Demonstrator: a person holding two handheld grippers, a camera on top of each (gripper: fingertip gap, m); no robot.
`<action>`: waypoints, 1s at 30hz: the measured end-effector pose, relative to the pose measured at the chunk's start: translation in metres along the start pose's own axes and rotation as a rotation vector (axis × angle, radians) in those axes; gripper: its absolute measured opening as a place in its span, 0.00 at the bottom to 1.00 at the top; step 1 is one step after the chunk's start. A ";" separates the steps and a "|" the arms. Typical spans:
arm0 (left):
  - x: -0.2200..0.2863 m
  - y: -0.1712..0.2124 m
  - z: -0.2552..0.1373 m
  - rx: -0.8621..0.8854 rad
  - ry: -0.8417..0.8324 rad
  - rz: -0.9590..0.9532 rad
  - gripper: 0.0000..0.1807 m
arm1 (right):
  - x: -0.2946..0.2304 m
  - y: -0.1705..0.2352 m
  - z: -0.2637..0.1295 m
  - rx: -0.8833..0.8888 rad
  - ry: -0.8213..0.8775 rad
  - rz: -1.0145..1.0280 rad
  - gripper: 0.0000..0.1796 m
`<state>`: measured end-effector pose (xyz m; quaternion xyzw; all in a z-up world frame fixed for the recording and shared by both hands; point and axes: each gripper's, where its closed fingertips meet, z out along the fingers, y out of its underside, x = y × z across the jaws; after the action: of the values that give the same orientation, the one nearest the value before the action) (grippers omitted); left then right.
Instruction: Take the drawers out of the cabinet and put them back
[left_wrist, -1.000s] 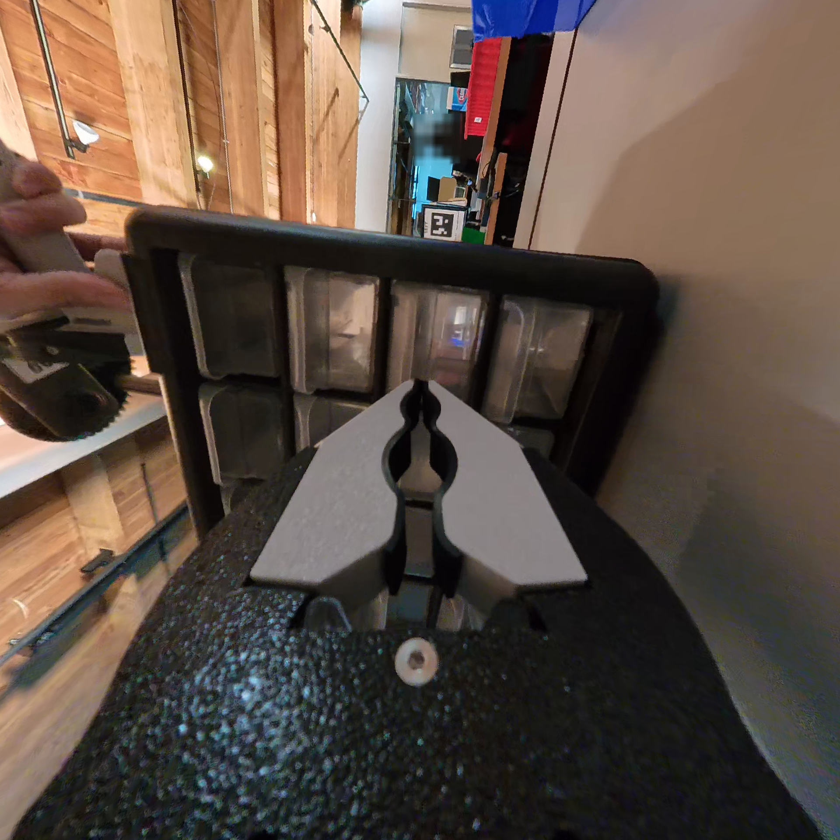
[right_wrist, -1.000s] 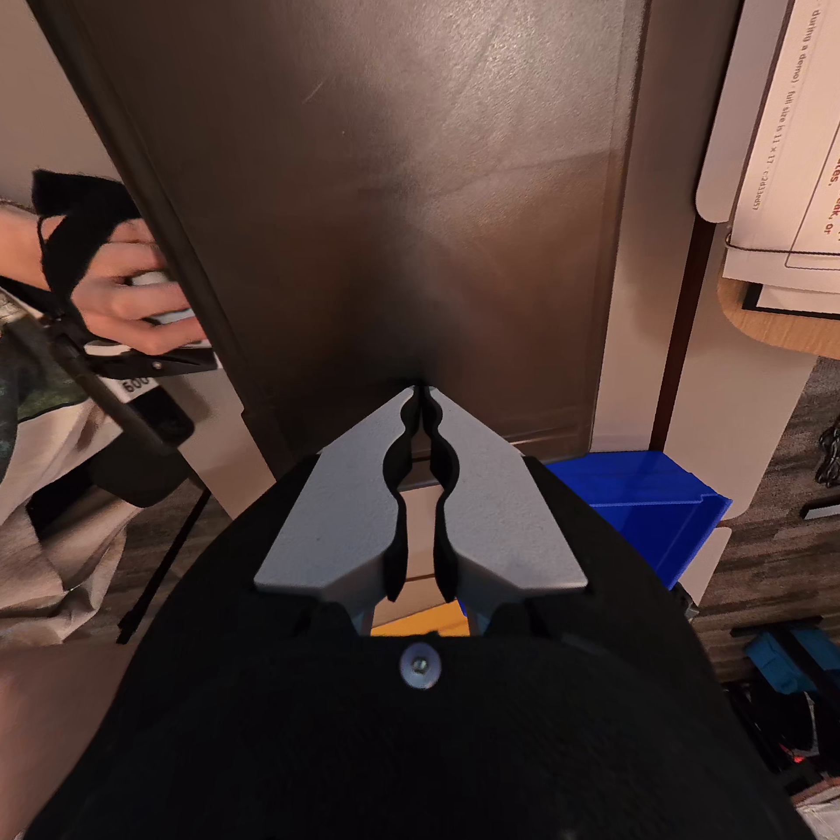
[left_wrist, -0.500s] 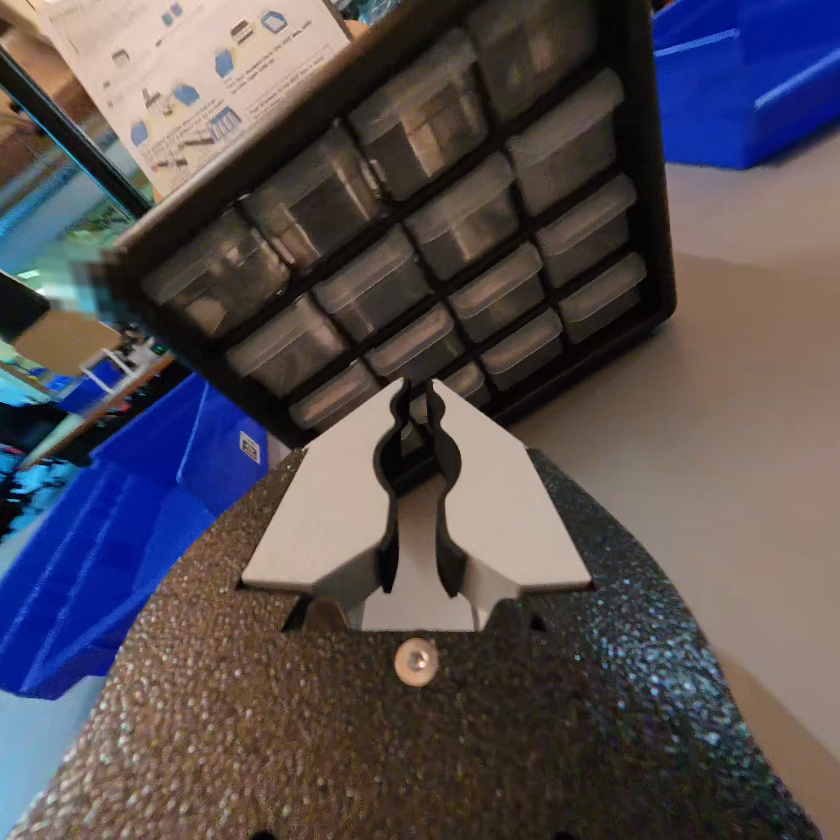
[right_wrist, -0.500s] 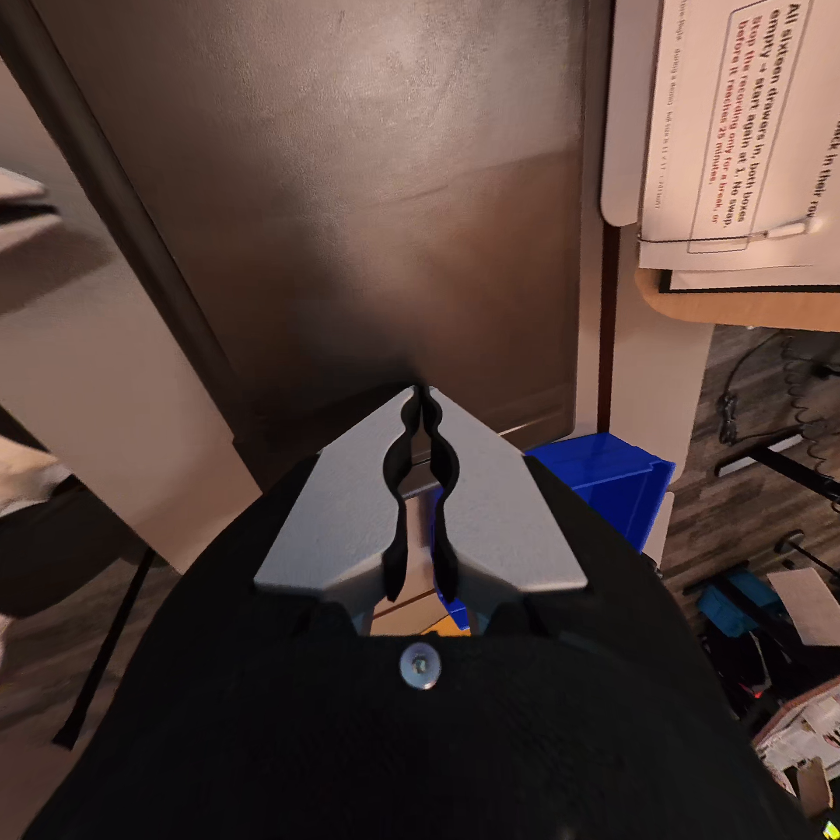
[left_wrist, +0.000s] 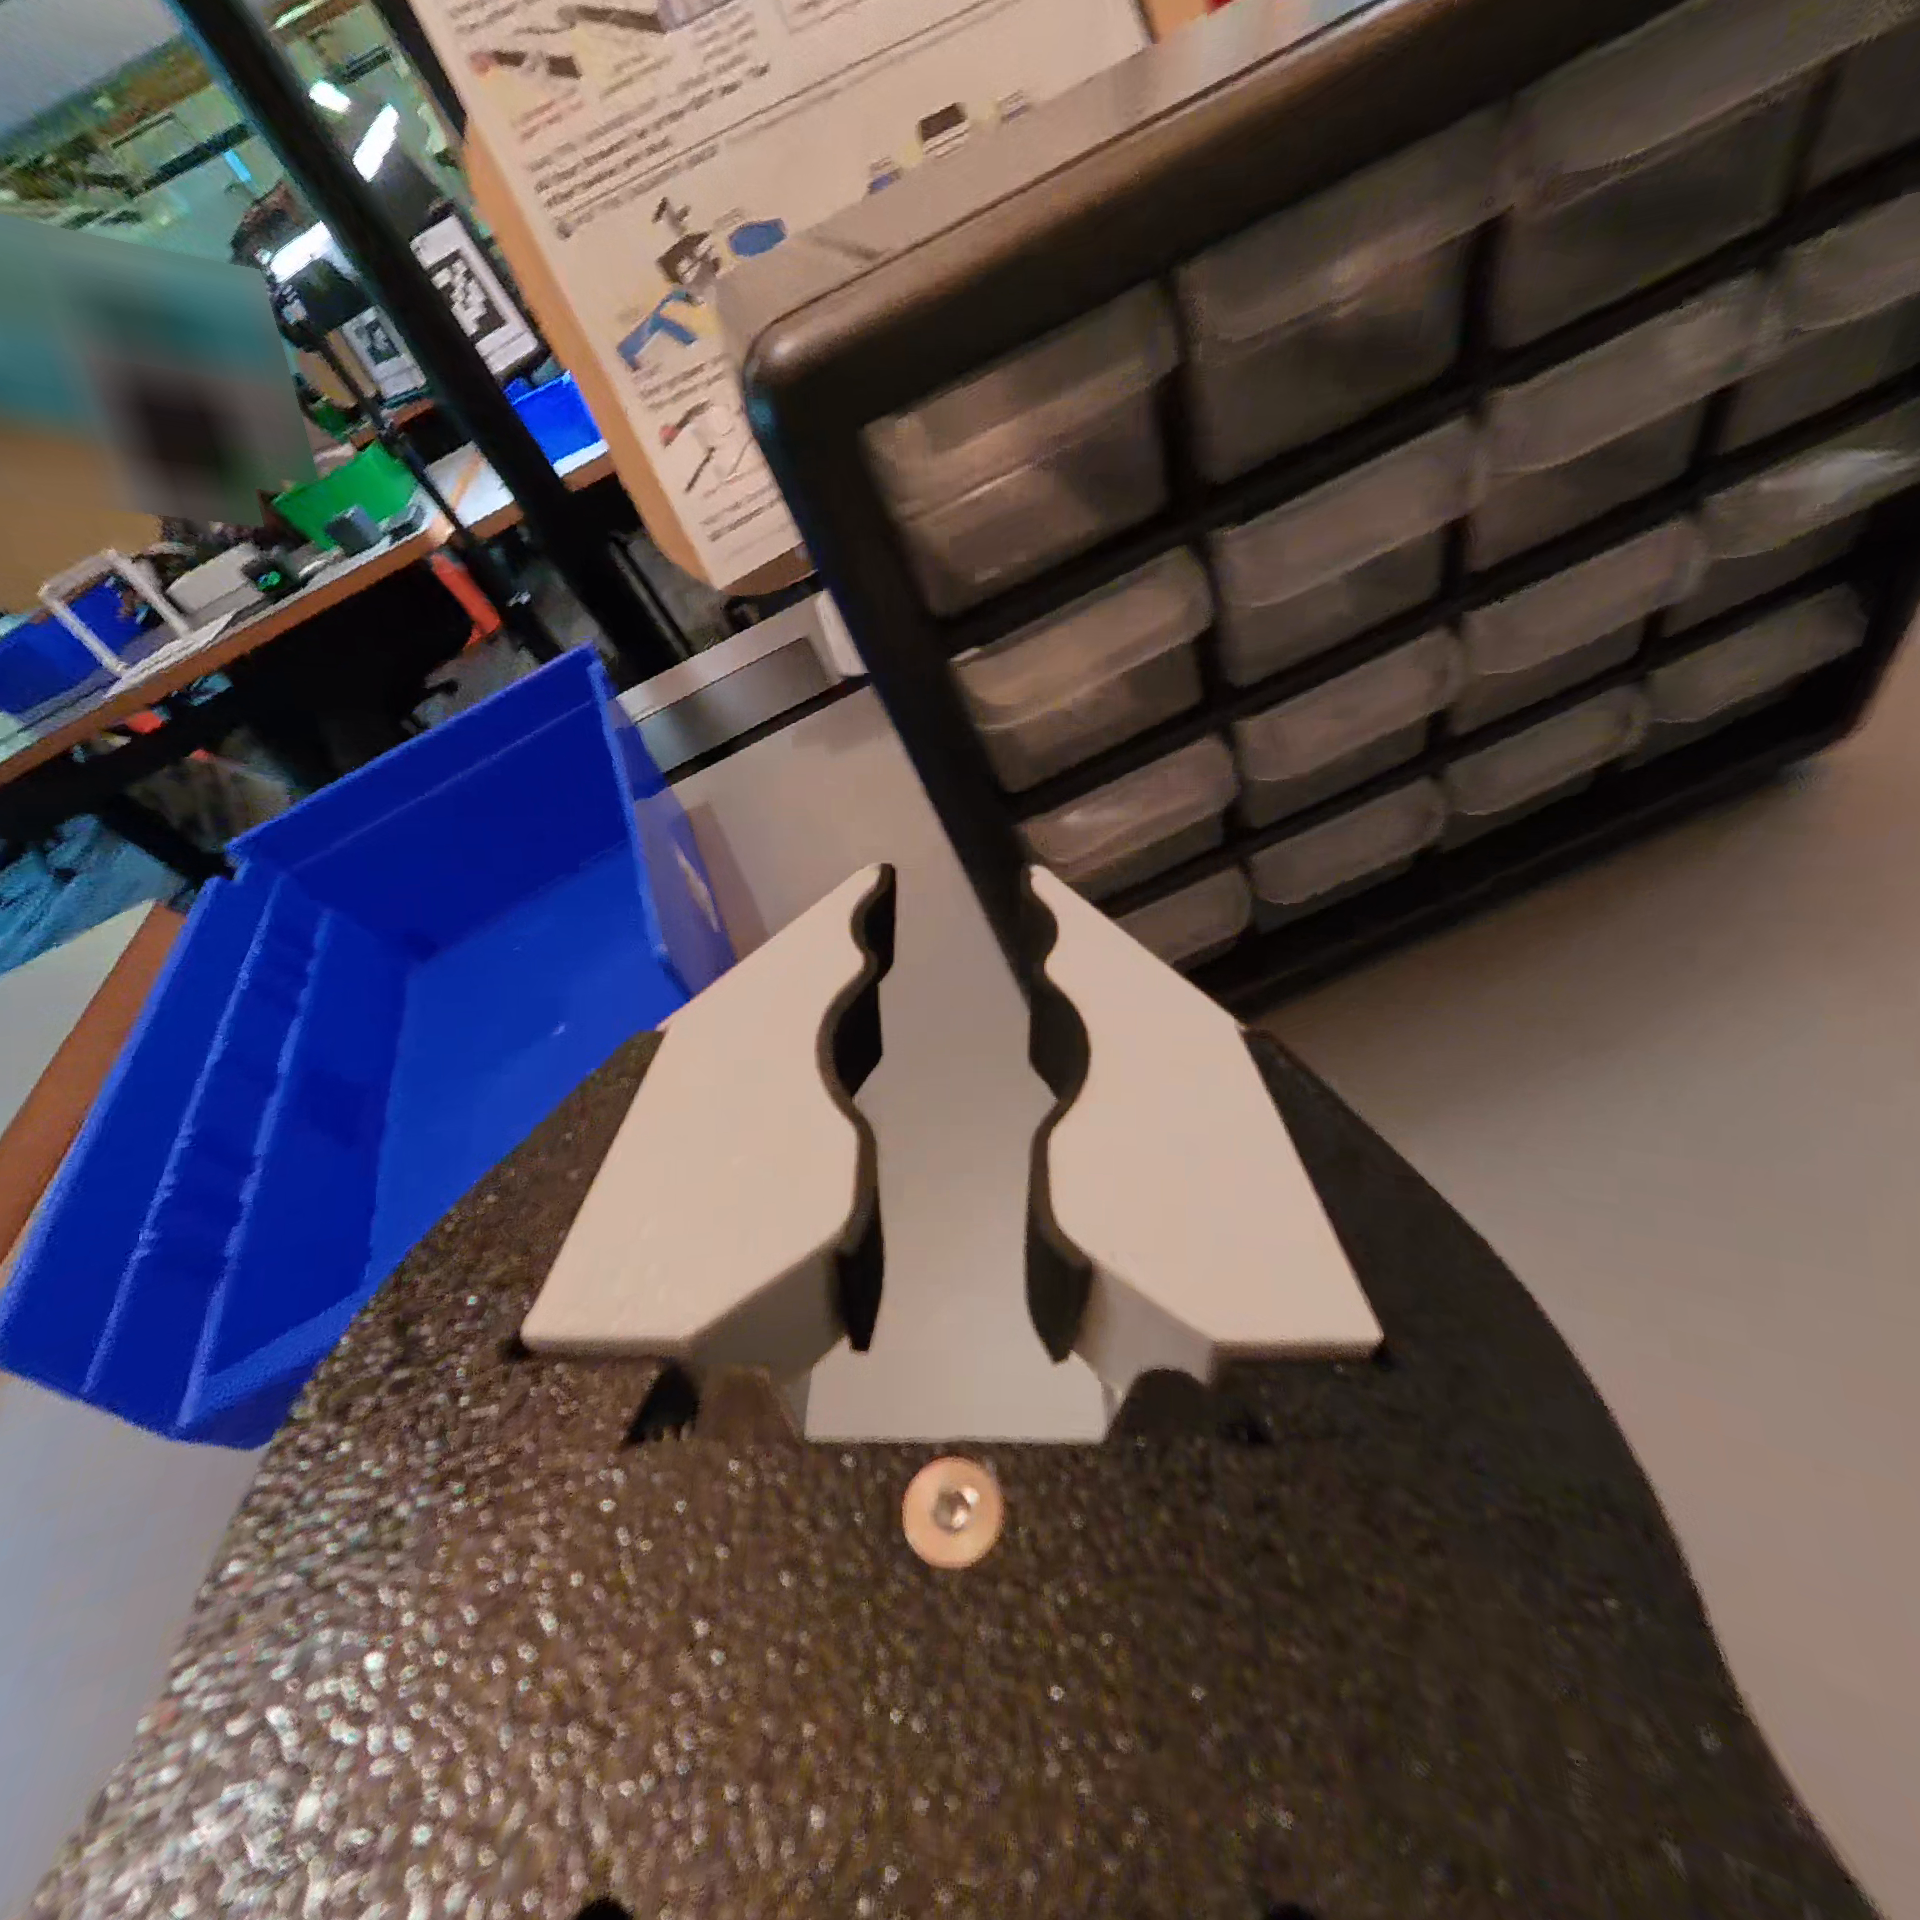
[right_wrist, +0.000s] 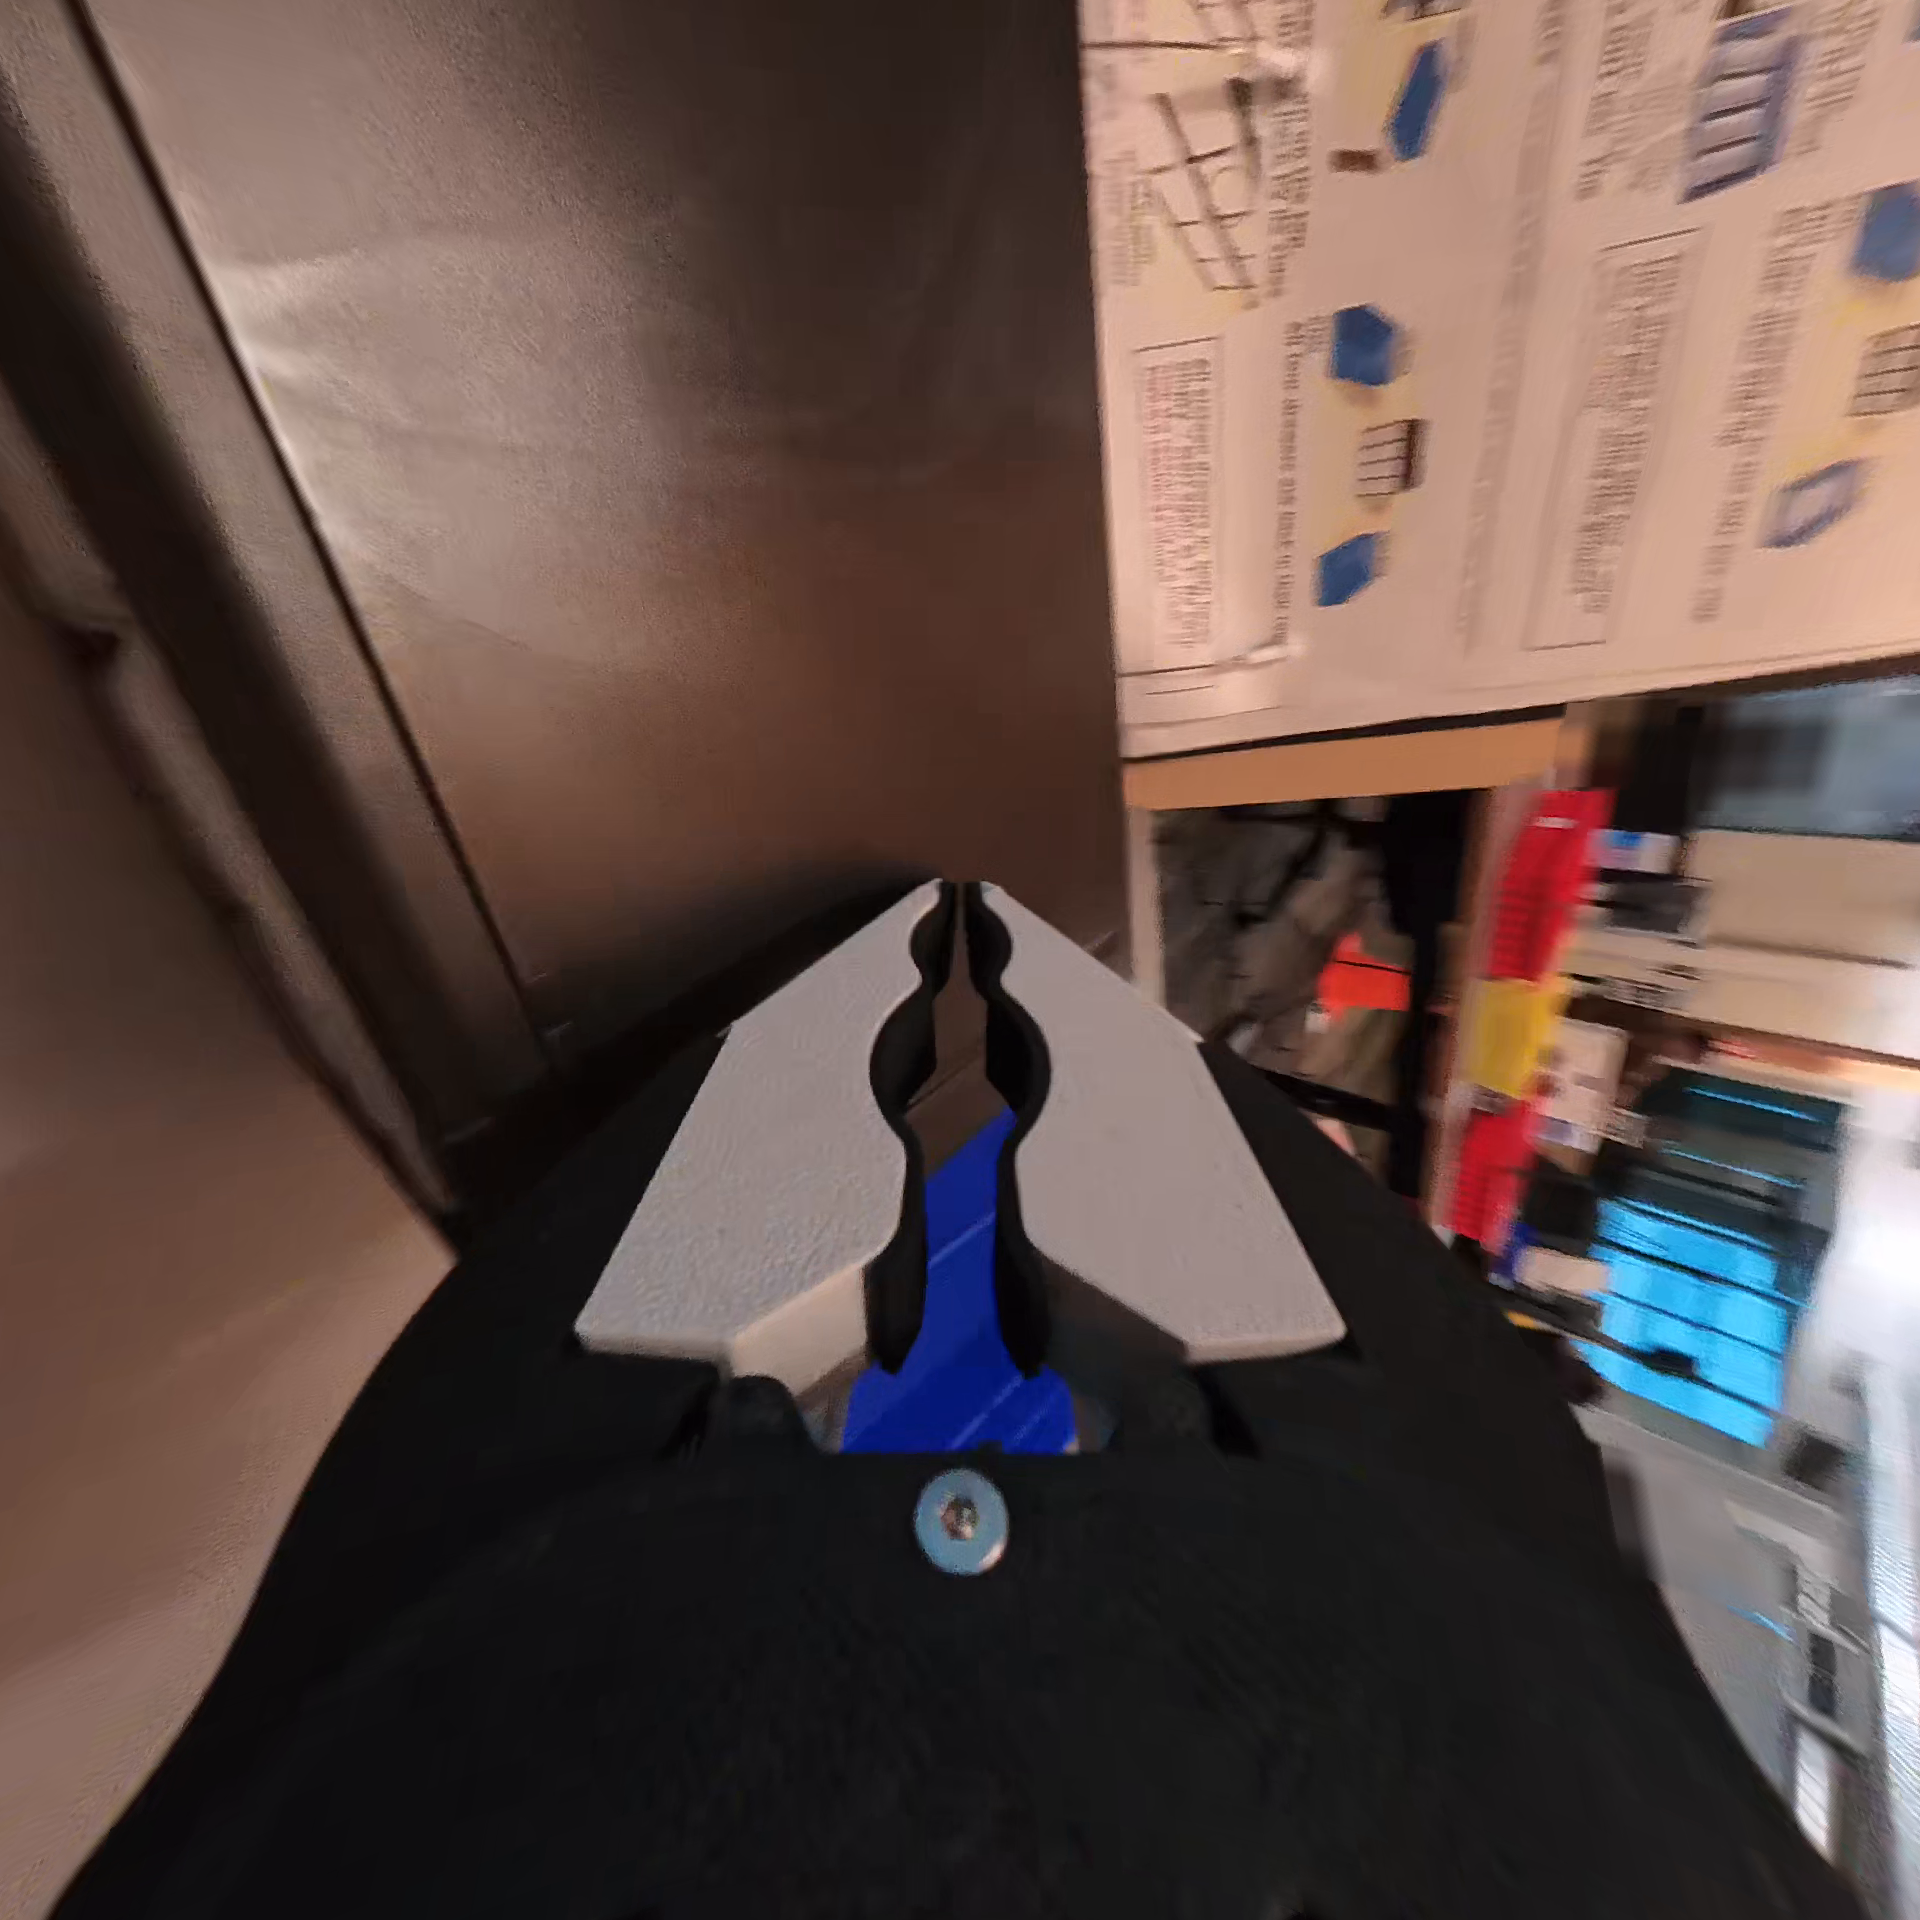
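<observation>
A black cabinet (left_wrist: 810, 457) with several clear drawers (left_wrist: 1340, 582), all pushed in, stands on the grey table at the upper right of the left wrist view. My left gripper (left_wrist: 961, 894) is open and empty, just in front of the cabinet's lower left corner. In the right wrist view the cabinet's smooth dark side (right_wrist: 675, 416) fills the upper left. My right gripper (right_wrist: 954, 888) is shut and empty, its tips close against that side; I cannot tell if they touch it.
A blue bin (left_wrist: 343, 1060) sits on the table left of the cabinet; a strip of blue bin (right_wrist: 956, 1309) shows under my right gripper. A poster board (right_wrist: 1507, 343) stands behind the cabinet. Shelves with coloured boxes (right_wrist: 1662, 1195) lie at the right.
My left gripper has swung left and opened; the cabinet now sits upper right, with the blue bin beside it. The right view has swept right, blurred, past the cabinet side; a hand left view.
</observation>
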<state>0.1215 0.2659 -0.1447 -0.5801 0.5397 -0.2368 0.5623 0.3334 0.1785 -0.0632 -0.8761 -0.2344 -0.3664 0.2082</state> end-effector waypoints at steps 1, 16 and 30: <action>-0.006 0.000 0.004 -0.013 -0.018 -0.018 0.13 | 0.011 0.001 -0.001 0.011 0.118 0.000 0.10; -0.049 -0.019 0.029 -0.011 -0.164 -0.039 0.20 | -0.021 0.064 -0.097 0.324 0.742 0.581 0.47; -0.053 -0.089 0.005 0.214 0.127 0.161 0.00 | -0.127 0.098 -0.113 0.465 0.530 0.903 0.44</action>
<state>0.1417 0.2961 -0.0479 -0.4554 0.5906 -0.2833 0.6029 0.2480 0.0065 -0.1028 -0.6988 0.1490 -0.3872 0.5828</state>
